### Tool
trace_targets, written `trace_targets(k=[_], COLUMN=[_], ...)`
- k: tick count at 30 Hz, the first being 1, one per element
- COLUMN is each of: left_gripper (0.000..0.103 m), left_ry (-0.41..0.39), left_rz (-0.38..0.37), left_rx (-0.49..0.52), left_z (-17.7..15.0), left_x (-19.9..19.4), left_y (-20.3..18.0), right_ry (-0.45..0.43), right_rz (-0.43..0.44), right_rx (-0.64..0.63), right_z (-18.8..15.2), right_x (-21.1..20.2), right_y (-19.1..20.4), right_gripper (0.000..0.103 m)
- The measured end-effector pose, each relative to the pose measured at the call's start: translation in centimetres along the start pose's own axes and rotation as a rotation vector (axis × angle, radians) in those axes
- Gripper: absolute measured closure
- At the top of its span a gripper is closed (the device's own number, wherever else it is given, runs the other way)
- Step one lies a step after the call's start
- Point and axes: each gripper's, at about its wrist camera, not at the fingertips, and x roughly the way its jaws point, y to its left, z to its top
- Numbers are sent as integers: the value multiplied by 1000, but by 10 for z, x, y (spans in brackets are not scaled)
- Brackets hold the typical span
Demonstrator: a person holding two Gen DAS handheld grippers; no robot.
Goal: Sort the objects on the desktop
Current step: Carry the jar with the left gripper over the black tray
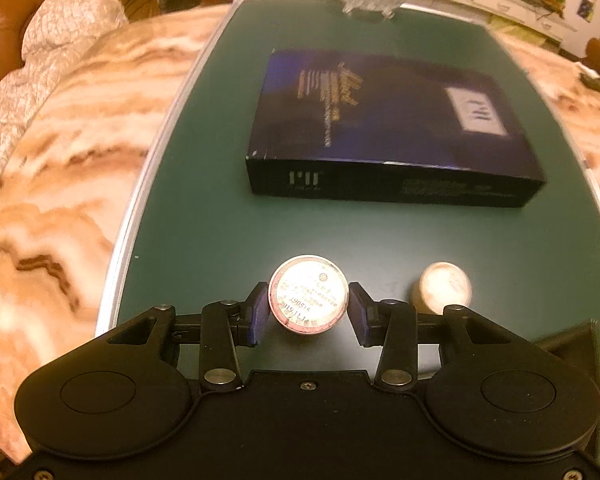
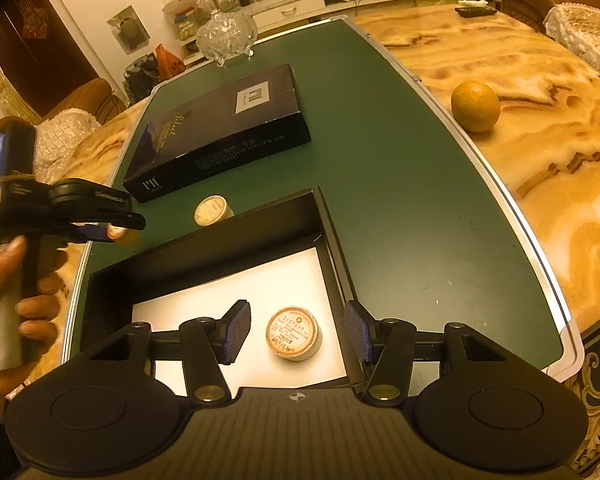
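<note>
Left gripper (image 1: 308, 312) fingers spread around round tin (image 1: 308, 299); right gripper (image 2: 296, 334) fingers released above tray (image 2: 204, 248)

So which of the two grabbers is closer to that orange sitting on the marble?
The right gripper. It hangs open over the open black box, on the orange's side of the table. The left gripper is across the green mat, at its far edge.

right tongs (image 2: 296, 334): jaws apart, positioned above an open black tray (image 2: 204, 256) with a white floor. one round labelled tin (image 2: 293, 333) rests on that floor between the jaws, untouched. left tongs (image 2: 118, 229), hand-held at far left, enclose a second tin (image 2: 115, 232). a third tin (image 2: 212, 210) stands on the green worktop (image 2: 400, 200) near a dark box (image 2: 220, 128). an orange (image 2: 475, 106) lies beyond the mat.
</note>
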Motion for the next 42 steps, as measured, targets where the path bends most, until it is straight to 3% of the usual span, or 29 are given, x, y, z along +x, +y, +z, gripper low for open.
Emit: trace_targets(k=[10,20,25,42], left_gripper=[62,62,62,62], left_ry=[19,142,160,190], left_rz=[-35,-64,-19,8], left_rx=[45,67,89,100], left_z=[-47,-100,-106,-112], left_x=[-53,-40,-29,-12], left_y=[7,-4,-9,-15], right_ry=[-9,-3,-4,9], right_rz=[19,31,33,35], right_rx=[18,33,31,44], right_z=[-7,-14,-16,-18], right_x=[-13,-19,-24,-20], right_y=[-1,-4,-5,-8], right_gripper=[48,48,48,48])
